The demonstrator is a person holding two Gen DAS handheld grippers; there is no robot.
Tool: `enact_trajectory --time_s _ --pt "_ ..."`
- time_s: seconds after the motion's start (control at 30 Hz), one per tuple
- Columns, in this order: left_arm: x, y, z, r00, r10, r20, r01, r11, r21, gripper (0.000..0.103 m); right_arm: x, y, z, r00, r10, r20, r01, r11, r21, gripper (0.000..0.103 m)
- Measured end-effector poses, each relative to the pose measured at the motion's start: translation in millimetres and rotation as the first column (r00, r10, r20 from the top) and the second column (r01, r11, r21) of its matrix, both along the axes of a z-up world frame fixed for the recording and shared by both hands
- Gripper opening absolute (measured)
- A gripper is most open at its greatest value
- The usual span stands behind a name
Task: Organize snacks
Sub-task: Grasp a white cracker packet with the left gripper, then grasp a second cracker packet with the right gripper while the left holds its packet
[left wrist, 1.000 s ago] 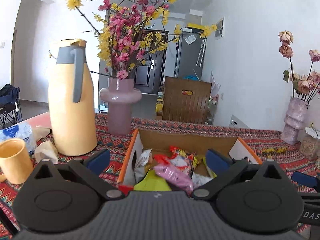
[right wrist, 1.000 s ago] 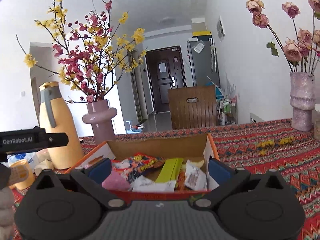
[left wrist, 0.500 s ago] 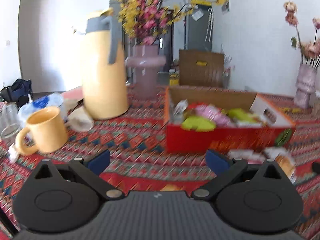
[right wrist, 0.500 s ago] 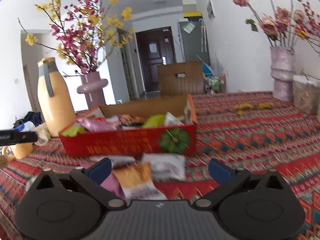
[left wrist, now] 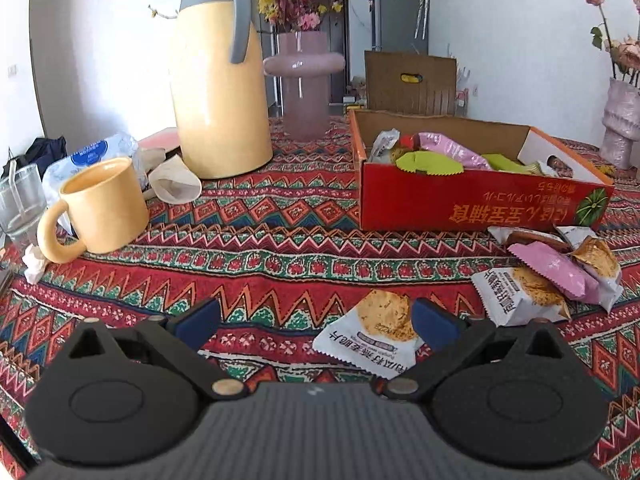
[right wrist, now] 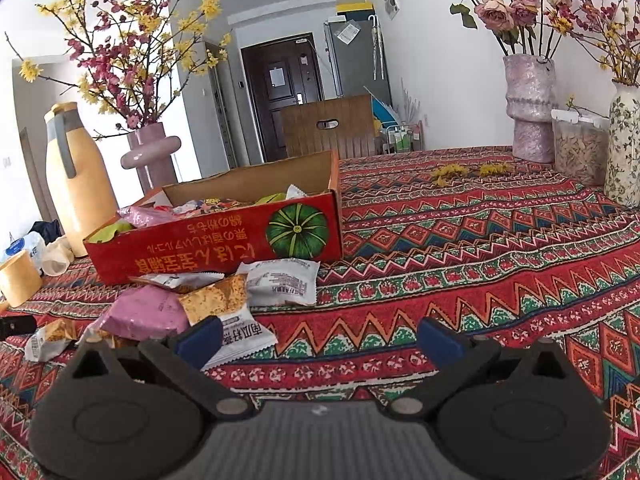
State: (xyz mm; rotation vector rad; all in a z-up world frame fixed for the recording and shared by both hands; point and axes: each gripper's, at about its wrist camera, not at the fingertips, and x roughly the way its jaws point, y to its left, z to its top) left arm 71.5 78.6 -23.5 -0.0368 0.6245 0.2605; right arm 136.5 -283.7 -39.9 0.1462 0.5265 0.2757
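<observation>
A red cardboard box (left wrist: pixel 476 202) (right wrist: pixel 224 240) holding several snack packets stands on the patterned tablecloth. In front of it lies a loose pile of packets, among them a pink one (left wrist: pixel 554 266) (right wrist: pixel 146 314) and white cracker packets (left wrist: pixel 516 294) (right wrist: pixel 280 282). One white cracker packet (left wrist: pixel 376 334) lies apart, just ahead of my left gripper (left wrist: pixel 316 322), close to its right finger. My left gripper is open and holds nothing. My right gripper (right wrist: pixel 318 338) is open too, low over the cloth, with another white packet (right wrist: pixel 240 336) beside its left finger.
A yellow mug (left wrist: pixel 100 208), a glass (left wrist: pixel 20 204), crumpled paper (left wrist: pixel 174 184), a tall yellow jug (left wrist: pixel 218 80) and a pink vase (left wrist: pixel 304 80) stand left of the box. Vases (right wrist: pixel 530 108) and a clear container (right wrist: pixel 578 148) stand at the far right. A wooden chair (left wrist: pixel 410 82) is behind the table.
Both grippers have pulled back from above the box and dropped low over the cloth. The loose packets in front of the box have come into view.
</observation>
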Motion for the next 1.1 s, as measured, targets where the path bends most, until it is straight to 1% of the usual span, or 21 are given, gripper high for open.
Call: enact_trajectory --time_s 0.13,0.27,0.33,0.43,0.53,0.57,0.67,0.7,0.73,0.77,0.83,0.97,1.1 --pt "10 -1 -4 0.999 -0.005 -0.034 0.005 1.000 -0.005 0.103 2 -1 0 1.000 -0.001 -0.006 0.001 1.000 0.011 0.103" --pt "12 -6 -8 0.996 -0.060 -0.067 0.059 0.998 -0.020 0.103 2 -1 -1 1.000 0.002 -0.009 -0.002 1.000 0.020 0.103" --pt "13 -11 -10 0.994 -0.079 -0.078 0.079 0.997 -0.006 0.103 3 -2 -1 1.000 0.003 -0.013 -0.003 1.000 0.028 0.103" --pt "22 -17 -13 0.992 -0.080 -0.101 0.083 0.996 0.021 0.103 4 -2 -2 1.000 0.005 -0.014 -0.004 1.000 0.030 0.103" --pt "32 -20 -16 0.989 -0.082 -0.119 0.086 0.996 0.025 0.103 3 -3 -2 1.000 0.004 -0.010 -0.004 0.999 0.035 0.103" --pt "35 -20 -17 0.989 -0.080 -0.125 0.083 0.996 0.023 0.101 3 -3 -2 1.000 0.003 -0.009 -0.002 0.999 0.038 0.103" --pt "38 -16 -19 0.987 -0.090 -0.135 0.089 0.996 -0.016 0.088 3 -4 -2 1.000 -0.001 -0.007 0.001 0.999 0.042 0.103" --pt "38 -15 -19 0.987 -0.093 -0.132 0.090 0.996 -0.028 0.079 3 -3 -2 1.000 -0.001 -0.007 0.001 0.999 0.040 0.103" --pt "37 -13 -18 0.987 -0.099 -0.126 0.094 0.995 -0.039 0.074 3 -3 -2 1.000 -0.001 -0.007 0.001 0.999 0.038 0.103" --pt "36 -13 -17 0.987 -0.104 -0.123 0.099 0.994 -0.051 0.064 2 -3 -2 1.000 -0.001 -0.006 0.001 0.999 0.037 0.103" --pt "35 -12 -17 0.988 -0.098 -0.117 0.092 0.994 -0.054 0.056 2 -3 -2 1.000 -0.002 -0.005 0.002 0.999 0.038 0.103" --pt "31 -15 -14 0.990 -0.105 -0.094 0.100 0.994 -0.052 0.046 3 -3 -2 1.000 -0.003 -0.006 0.003 0.999 0.039 0.103" --pt "24 -19 -3 0.995 -0.096 -0.037 0.094 0.995 -0.041 0.045 3 -3 -2 1.000 -0.001 -0.005 0.002 0.999 0.035 0.103"
